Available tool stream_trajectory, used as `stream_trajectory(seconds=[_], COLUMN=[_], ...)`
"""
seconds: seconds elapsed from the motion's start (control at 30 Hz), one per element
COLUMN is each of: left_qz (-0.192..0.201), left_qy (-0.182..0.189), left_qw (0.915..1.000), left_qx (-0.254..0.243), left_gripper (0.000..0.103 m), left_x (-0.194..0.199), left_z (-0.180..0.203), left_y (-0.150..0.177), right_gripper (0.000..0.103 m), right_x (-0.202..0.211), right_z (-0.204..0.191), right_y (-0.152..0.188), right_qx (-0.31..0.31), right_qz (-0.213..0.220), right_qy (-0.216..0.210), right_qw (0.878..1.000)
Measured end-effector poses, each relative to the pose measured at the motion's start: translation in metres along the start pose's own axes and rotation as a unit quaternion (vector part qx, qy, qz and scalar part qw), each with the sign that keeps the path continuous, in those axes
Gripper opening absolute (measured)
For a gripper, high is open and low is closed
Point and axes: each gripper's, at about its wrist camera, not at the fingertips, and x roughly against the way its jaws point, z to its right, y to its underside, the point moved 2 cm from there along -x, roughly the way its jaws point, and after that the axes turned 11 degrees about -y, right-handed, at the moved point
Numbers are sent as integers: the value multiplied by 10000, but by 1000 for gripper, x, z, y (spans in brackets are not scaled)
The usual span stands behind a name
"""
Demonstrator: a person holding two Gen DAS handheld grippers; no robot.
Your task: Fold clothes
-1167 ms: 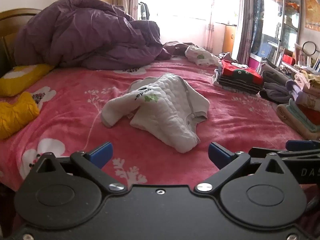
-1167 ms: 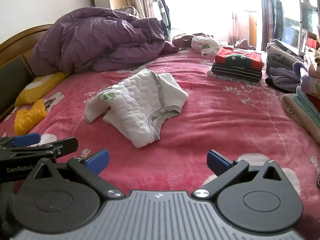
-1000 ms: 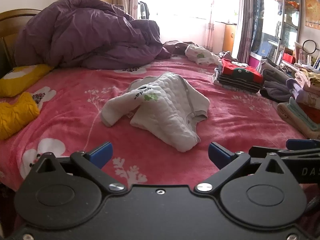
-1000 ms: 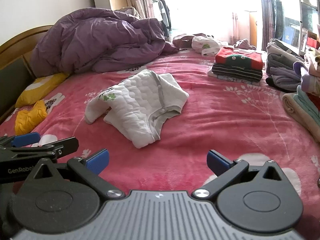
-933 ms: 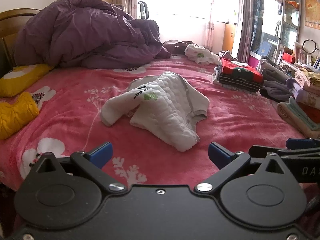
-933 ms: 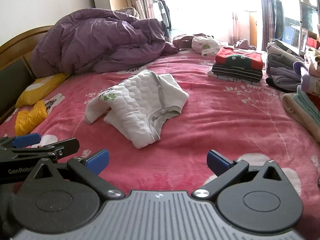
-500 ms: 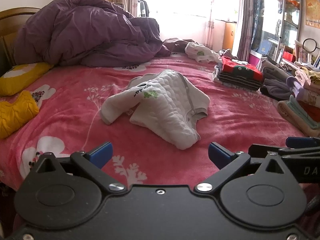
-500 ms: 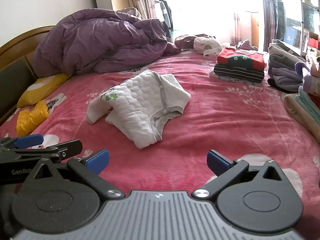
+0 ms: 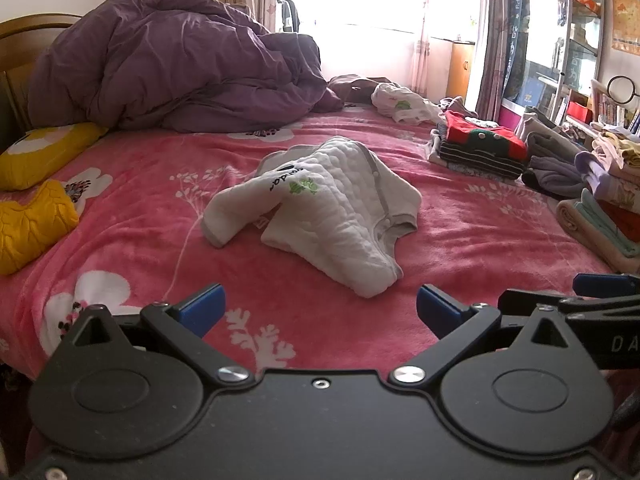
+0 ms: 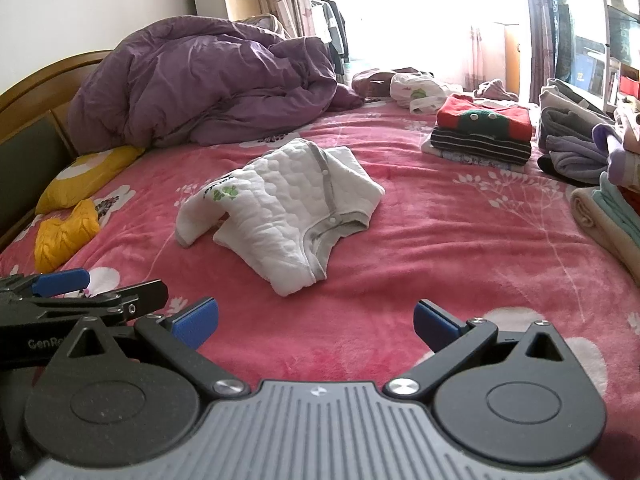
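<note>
A white quilted baby garment with grey trim and a small green print lies crumpled in the middle of the pink flowered bedspread. One sleeve sticks out to the left. My left gripper hangs open over the near edge of the bed, short of the garment, with nothing between its blue pads. My right gripper is open too, also short of the garment and holding nothing. Each gripper's side shows at the edge of the other's view.
A heaped purple duvet fills the back left by the wooden headboard. Yellow pillow and a yellow knit lie at the left. Folded stacks, one topped red and green, line the right side, with more piles beyond.
Both grippers have risen slightly and edged toward the garment; it sits a little lower in both views. Their jaws stayed open. The garment has not moved.
</note>
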Motion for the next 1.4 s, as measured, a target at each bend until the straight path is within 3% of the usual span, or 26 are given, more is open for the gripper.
stream_trajectory(seconds=[1.4], left_qz=[2], left_qy=[23], left_qw=[10000], left_qx=[-28], left_gripper=[103], left_x=[-8], left_z=[5], left_y=[3], right_gripper=[103], right_x=[-8], right_z=[6], right_y=[4], right_qx=[-91], right_qz=[-35], right_qy=[-28], right_qw=[9999])
